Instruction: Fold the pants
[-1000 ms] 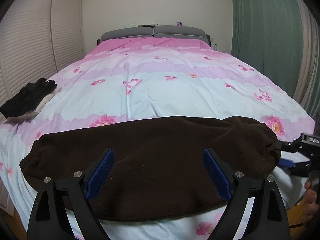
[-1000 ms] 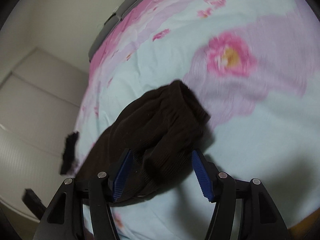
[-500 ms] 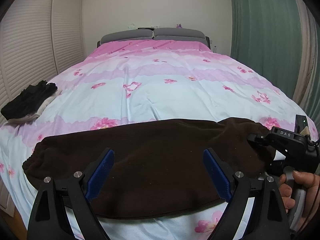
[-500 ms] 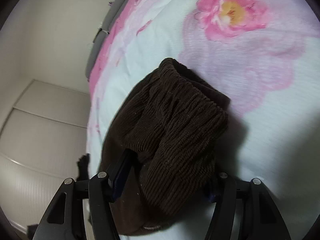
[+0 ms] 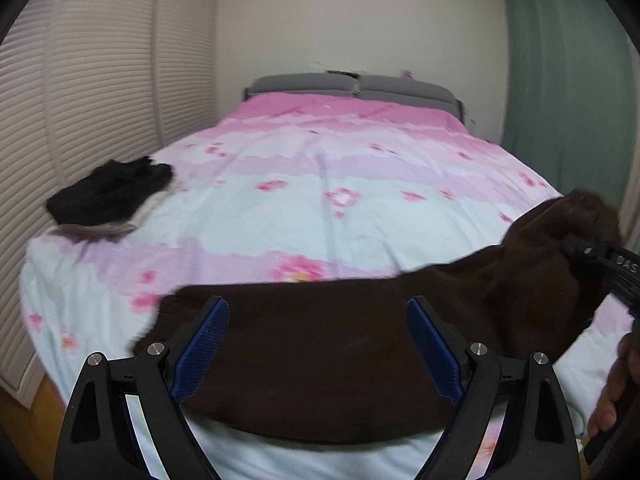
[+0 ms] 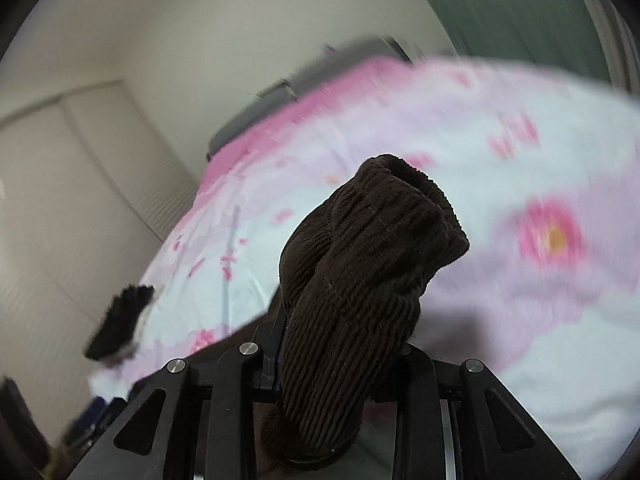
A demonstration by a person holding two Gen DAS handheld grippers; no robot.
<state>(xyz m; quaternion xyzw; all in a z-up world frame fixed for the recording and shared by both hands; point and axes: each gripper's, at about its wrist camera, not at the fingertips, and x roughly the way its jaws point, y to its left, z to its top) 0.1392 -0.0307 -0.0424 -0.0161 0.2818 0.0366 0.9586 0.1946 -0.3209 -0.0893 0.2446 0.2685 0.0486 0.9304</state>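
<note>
The brown pants (image 6: 352, 300) hide the right claw (image 6: 340, 376) pads; the floral bedspread (image 6: 520, 200) is motion-blurred.

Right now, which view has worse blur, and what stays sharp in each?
Right wrist view is worse: the bedspread smears with motion, while the brown pants clamped in the right gripper stay crisp. Left wrist view: mild blur and blockiness on bedding and pants edge; the open left gripper is sharp.

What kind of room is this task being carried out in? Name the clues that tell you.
Most likely a home bedroom. A large bed with a pink floral bedspread fills the view, grey pillows lie at its head, and a green curtain and slatted closet doors line the walls.
</note>
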